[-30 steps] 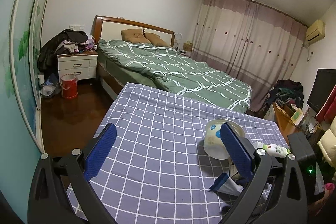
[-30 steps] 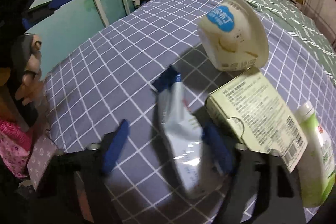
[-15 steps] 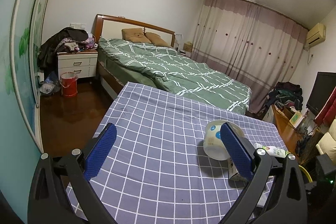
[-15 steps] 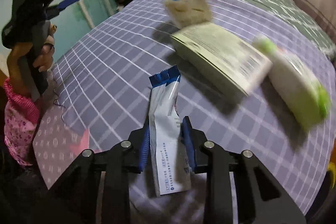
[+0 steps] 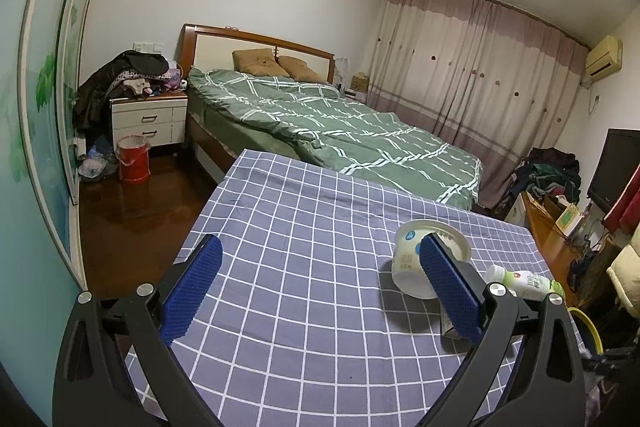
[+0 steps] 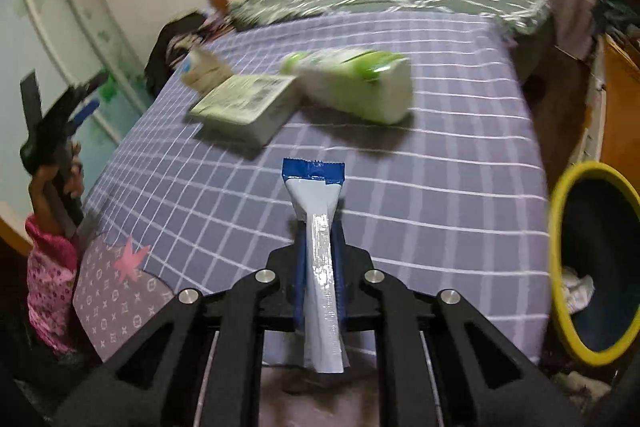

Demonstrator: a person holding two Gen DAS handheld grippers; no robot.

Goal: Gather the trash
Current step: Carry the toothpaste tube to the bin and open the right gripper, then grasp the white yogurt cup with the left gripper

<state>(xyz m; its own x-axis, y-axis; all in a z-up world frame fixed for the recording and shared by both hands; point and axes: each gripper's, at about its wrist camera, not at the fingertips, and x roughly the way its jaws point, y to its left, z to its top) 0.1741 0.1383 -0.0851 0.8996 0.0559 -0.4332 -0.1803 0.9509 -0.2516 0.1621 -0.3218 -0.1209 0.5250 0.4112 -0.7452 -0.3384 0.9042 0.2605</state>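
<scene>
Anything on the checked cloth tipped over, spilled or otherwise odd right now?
The white cup and the green-capped bottle both lie on their sides beside the flat carton. No spill shows. The right hand-held gripper is shut on the blue-and-white wrapper.

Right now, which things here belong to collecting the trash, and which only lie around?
For the job:
- wrapper, clamped in the right gripper
- yellow-rimmed bin
- cup, carton and bottle on the checked cloth

Lying about:
- bed
- clothes pile
- red bucket
</scene>
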